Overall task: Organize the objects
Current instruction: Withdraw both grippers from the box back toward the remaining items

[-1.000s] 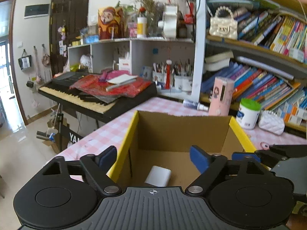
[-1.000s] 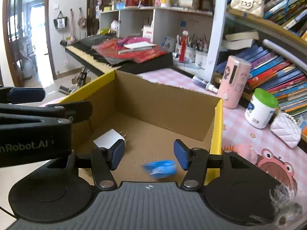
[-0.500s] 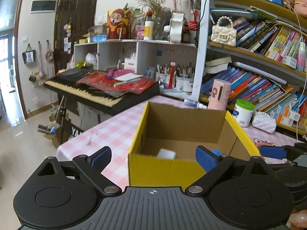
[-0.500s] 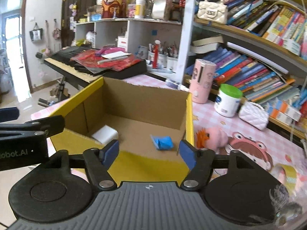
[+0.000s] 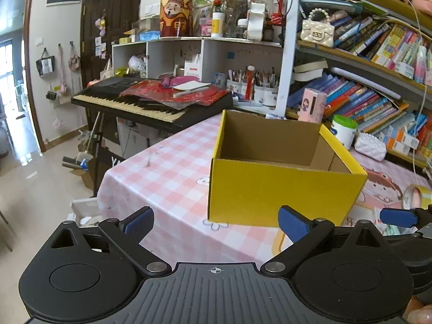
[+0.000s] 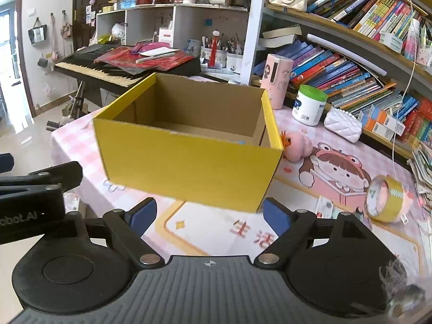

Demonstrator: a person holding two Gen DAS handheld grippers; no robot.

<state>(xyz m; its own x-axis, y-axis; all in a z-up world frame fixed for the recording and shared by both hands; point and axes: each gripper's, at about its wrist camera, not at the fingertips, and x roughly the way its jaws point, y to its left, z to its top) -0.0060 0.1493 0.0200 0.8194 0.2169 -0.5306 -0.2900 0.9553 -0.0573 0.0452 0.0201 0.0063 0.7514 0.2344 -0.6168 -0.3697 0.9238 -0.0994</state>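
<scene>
Now your left gripper [image 5: 216, 225] hangs in front of the yellow box [image 5: 280, 191] with its jaws opening wide and nothing between them. Your right gripper [image 6: 209, 217] is likewise opening and empty, just short of the box's near wall. That box sits on the pink checked tablecloth [image 5: 172, 172], a roll of yellow tape [image 6: 384, 202] well to its right.

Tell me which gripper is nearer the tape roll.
Right. The right gripper, jaws opening and empty, has the tape roll close on its right. The left gripper, also opening and empty, sits farther away, beyond the right one; the roll is at its view's edge.
</scene>
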